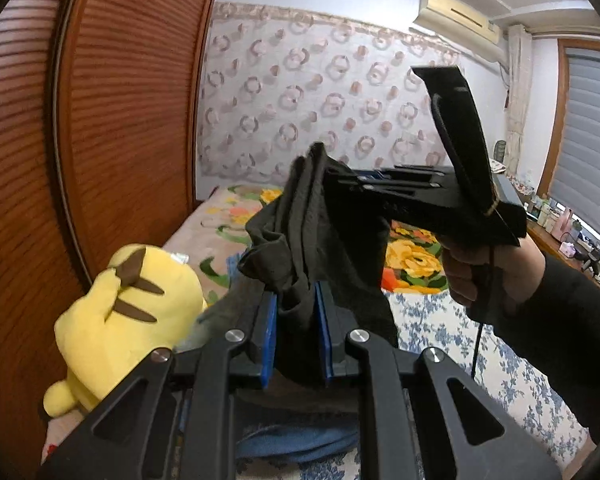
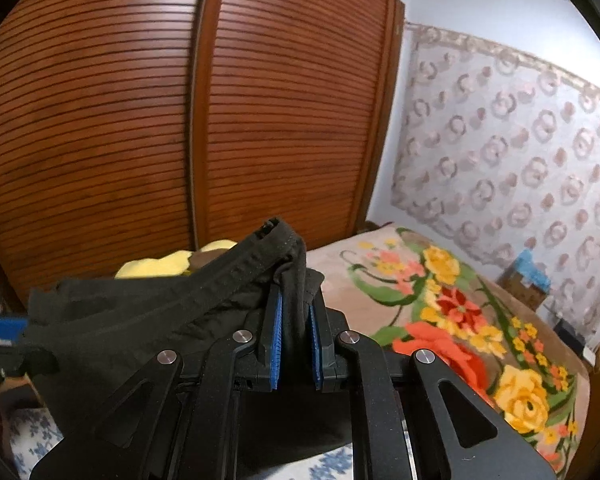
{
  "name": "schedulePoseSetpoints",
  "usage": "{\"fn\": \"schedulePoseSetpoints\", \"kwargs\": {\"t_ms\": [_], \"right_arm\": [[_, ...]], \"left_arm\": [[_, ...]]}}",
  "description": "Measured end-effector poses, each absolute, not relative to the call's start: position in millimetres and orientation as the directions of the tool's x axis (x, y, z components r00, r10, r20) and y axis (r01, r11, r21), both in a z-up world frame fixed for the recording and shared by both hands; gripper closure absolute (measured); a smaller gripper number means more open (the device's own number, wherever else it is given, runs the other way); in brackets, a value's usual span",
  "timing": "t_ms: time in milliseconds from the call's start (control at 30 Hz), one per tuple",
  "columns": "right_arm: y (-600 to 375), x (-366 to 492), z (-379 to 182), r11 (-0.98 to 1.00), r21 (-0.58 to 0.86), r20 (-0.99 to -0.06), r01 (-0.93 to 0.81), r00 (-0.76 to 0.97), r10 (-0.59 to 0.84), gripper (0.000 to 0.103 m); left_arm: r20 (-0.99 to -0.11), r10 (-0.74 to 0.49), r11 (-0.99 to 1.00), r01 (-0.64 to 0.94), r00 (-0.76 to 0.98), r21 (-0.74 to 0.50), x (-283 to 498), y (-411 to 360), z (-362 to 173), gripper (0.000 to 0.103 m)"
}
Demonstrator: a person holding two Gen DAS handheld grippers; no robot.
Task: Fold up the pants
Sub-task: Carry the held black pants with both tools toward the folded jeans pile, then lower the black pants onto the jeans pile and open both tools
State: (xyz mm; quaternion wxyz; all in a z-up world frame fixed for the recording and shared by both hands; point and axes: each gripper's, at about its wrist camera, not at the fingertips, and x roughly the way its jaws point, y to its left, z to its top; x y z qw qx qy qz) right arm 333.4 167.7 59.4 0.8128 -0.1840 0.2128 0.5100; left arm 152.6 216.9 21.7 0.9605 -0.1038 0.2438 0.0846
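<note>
The dark pants (image 1: 300,236) hang bunched in the air above the bed. My left gripper (image 1: 296,304) is shut on a fold of them between its blue pads. My right gripper (image 2: 294,312) is shut on the waistband end (image 2: 236,272), which stretches off to the left. In the left wrist view the right gripper (image 1: 332,184) shows side-on, held by a hand, pinching the cloth's upper end just above and beyond the left one. The rest of the pants hangs below, hidden.
A yellow plush toy (image 1: 132,312) lies at the left by the brown slatted wardrobe doors (image 2: 140,120). The bed has a floral blanket (image 2: 460,320) and a blue-flowered sheet (image 1: 480,352). Blue cloth (image 1: 296,440) lies under the left gripper. A cluttered desk (image 1: 568,240) stands at the right.
</note>
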Motion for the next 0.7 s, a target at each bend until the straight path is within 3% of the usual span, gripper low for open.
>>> {"fn": "schedulePoseSetpoints", "kwargs": {"t_ms": [367, 500, 700], "right_arm": [[202.3, 340.7, 40.7, 0.385, -0.045, -0.582, -0.922, 0.337, 0.740, 0.093], [202.0, 345.3, 42.9, 0.427, -0.059, -0.582, -0.902, 0.378, 0.720, 0.075], [173.9, 354.9, 47.1, 0.419, -0.024, -0.583, -0.908, 0.354, 0.732, 0.073]], "left_arm": [[-0.510, 0.148, 0.952, -0.262, 0.848, -0.161, 151.4, 222.5, 9.5, 0.087], [-0.536, 0.156, 0.947, -0.280, 0.830, -0.157, 154.7, 224.0, 0.5, 0.087], [-0.548, 0.171, 0.943, -0.298, 0.819, -0.150, 155.8, 227.0, -7.0, 0.087]]}}
